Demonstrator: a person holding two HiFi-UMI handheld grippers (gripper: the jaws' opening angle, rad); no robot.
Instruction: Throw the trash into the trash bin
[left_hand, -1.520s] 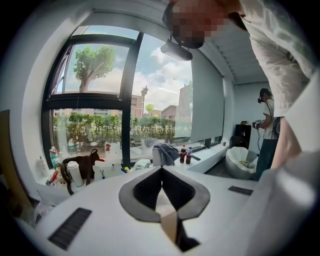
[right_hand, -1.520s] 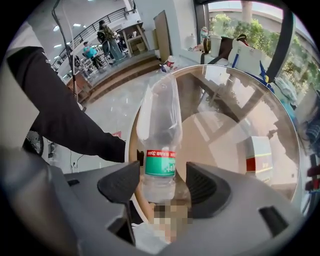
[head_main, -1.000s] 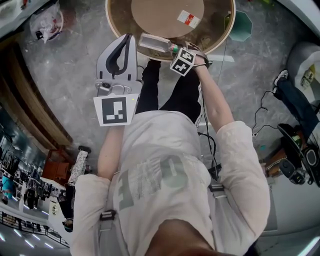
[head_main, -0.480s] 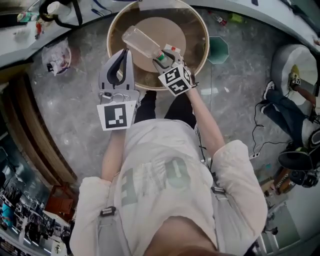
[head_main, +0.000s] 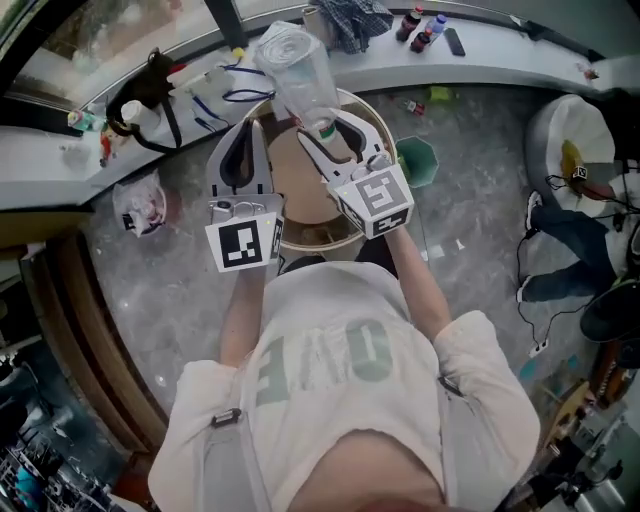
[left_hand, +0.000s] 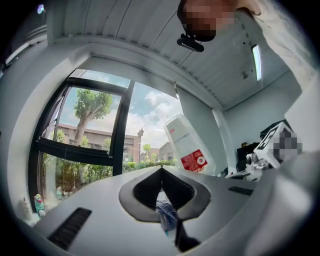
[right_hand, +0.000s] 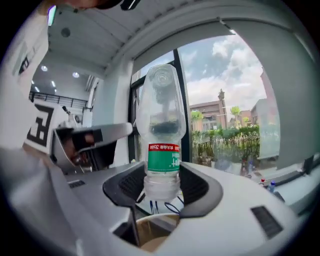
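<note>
Right gripper (head_main: 325, 130) is clamped on the bottle (head_main: 297, 65) at the shoulder, just below its green label, with the base pointing away (jaws partly spread around it). Left gripper (head_main: 246, 130) is just beside it, centre frame, jaws together and empty. Both hang above the round trash bin (head_main: 312, 238), inside its rim line. There's open floor (head_main: 190, 290) left of the bin, and a cluttered ledge (head_main: 500, 65) just past its far rim, top of frame.

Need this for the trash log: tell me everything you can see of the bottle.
The bottle is clear plastic, seemingly empty, with a green label topped by a red band. The right gripper clamps its fingers on the clear part beside the label, base pointing away. It is tilted above the round bin.
</note>
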